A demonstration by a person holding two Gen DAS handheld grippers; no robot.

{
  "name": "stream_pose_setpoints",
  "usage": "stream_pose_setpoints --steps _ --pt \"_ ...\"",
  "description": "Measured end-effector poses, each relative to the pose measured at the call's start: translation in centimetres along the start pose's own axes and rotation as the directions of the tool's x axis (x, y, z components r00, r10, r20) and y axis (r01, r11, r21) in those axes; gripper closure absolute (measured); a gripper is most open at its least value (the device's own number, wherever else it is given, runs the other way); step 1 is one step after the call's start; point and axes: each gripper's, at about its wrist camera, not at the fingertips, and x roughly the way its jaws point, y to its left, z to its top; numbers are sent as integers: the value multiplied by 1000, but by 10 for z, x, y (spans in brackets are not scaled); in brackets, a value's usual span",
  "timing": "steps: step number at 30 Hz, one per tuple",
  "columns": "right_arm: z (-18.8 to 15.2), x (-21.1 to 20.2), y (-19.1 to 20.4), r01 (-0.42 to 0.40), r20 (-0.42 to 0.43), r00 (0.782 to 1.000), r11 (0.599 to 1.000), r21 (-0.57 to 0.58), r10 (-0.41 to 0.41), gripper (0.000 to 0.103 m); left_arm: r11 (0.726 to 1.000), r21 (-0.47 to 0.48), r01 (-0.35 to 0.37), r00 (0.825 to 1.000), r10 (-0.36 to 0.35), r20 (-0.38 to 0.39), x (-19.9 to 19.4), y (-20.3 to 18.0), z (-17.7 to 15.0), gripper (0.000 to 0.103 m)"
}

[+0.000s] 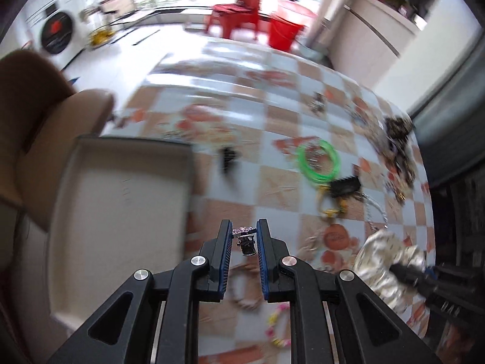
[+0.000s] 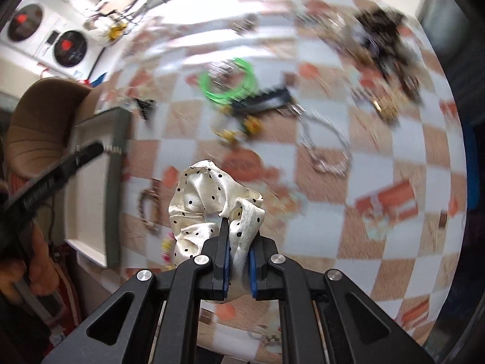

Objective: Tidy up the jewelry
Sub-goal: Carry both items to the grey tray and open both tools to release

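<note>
My left gripper (image 1: 245, 231) is shut on a small sparkly clip (image 1: 245, 238) and holds it above the checked tablecloth, just right of the open beige box (image 1: 121, 212). My right gripper (image 2: 239, 236) is shut on a cream polka-dot scrunchie (image 2: 206, 200), lifted off the table; it also shows in the left wrist view (image 1: 382, 261). On the cloth lie a green bangle (image 2: 230, 82), a black hair claw (image 2: 266, 98), a yellow piece (image 2: 239, 130), a silver chain (image 2: 327, 148) and a beaded bracelet (image 2: 148, 209). Both views are blurred.
A dark pile of accessories (image 2: 385, 36) lies at the far right of the table. A small black clip (image 1: 227, 159) sits by the box. A brown chair (image 1: 36, 115) stands left of the box. Red chairs (image 1: 239, 9) and washing machines (image 2: 48, 36) are beyond.
</note>
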Motion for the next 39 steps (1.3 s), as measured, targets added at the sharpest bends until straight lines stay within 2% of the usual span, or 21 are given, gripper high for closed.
stream_pose_setpoints --steps 5,9,13,17,25,29,31,34,36,38,39 --pt "30 5 68 -61 22 998 993 -106 64 93 991 -84 -102 995 103 16 -14 64 -8 83" --pt "59 27 139 -99 40 993 973 -209 110 93 976 -146 -160 986 164 15 -9 113 -5 83" --pt "83 64 196 -129 28 990 956 -263 141 93 962 -188 -198 979 203 3 15 150 2 83" --pt "101 108 229 -150 -15 988 956 -252 151 93 954 -198 -225 974 227 -14 42 172 5 83" --pt "112 167 245 -101 -31 995 959 -264 96 93 945 -197 -261 965 257 -43 83 186 2 83" --pt "111 179 244 -70 -34 997 963 -259 64 92 941 -159 -299 954 295 -43 91 177 2 83" --pt "111 185 242 -61 -46 998 967 -246 52 89 939 -141 -314 949 312 -36 93 172 2 83" --pt "109 184 243 -62 -36 998 967 -246 55 88 937 -122 -328 945 327 -33 94 167 3 83" --pt "109 183 243 -67 -38 998 967 -247 59 85 936 -114 -334 943 332 -35 92 167 2 83" --pt "110 182 242 -73 -41 997 967 -243 65 71 935 -108 -338 941 336 -38 90 165 1 83" --pt "110 179 242 -76 -38 997 968 -239 69 68 935 -109 -339 941 336 -39 88 165 -1 83"
